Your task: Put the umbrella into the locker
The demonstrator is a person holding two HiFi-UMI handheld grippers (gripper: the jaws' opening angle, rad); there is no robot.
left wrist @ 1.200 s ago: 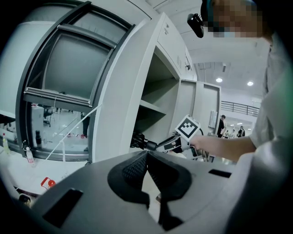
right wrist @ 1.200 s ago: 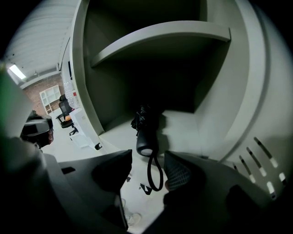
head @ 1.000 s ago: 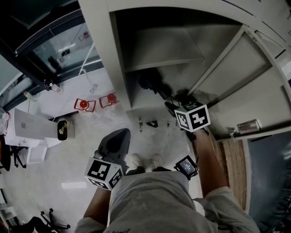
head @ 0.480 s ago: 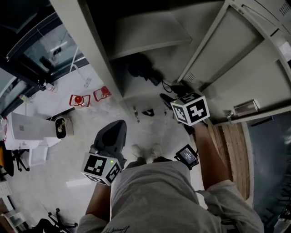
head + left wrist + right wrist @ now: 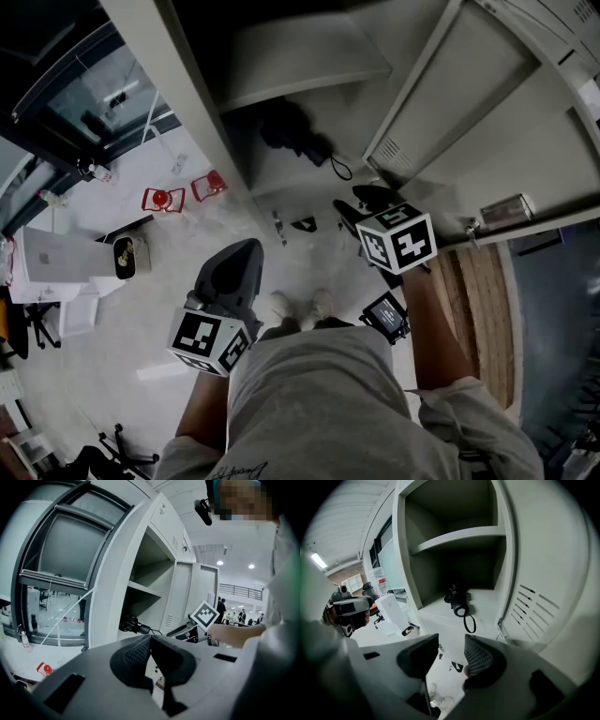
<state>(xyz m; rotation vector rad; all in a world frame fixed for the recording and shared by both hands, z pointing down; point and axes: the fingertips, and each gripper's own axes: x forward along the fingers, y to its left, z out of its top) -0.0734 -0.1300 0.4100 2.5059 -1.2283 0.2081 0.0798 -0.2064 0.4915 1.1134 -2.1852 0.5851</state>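
Note:
The black folded umbrella [image 5: 292, 139] lies on the floor of the grey locker's [image 5: 309, 58] lower compartment, its wrist loop hanging toward the front edge. It also shows in the right gripper view as the umbrella [image 5: 458, 601] and in the left gripper view as the umbrella [image 5: 129, 623]. My right gripper [image 5: 361, 208] hovers in front of the locker, clear of the umbrella. Its jaws have just been closing a little, but the right gripper [image 5: 451, 641] is still open with nothing between its pads. My left gripper [image 5: 246, 255] stays low by my left leg, and the left gripper [image 5: 150, 637] is shut and empty.
The locker door [image 5: 450, 103] stands open to the right, close to my right gripper. On the floor to the left are two red objects [image 5: 161, 199] and a white box [image 5: 56, 258]. My shoes [image 5: 300, 305] stand just in front of the locker, and a wooden panel [image 5: 478, 291] is at right.
My right gripper has drawn back from the umbrella and out of the locker mouth, jaws slightly narrower. The umbrella stays inside the locker. The left gripper has not moved.

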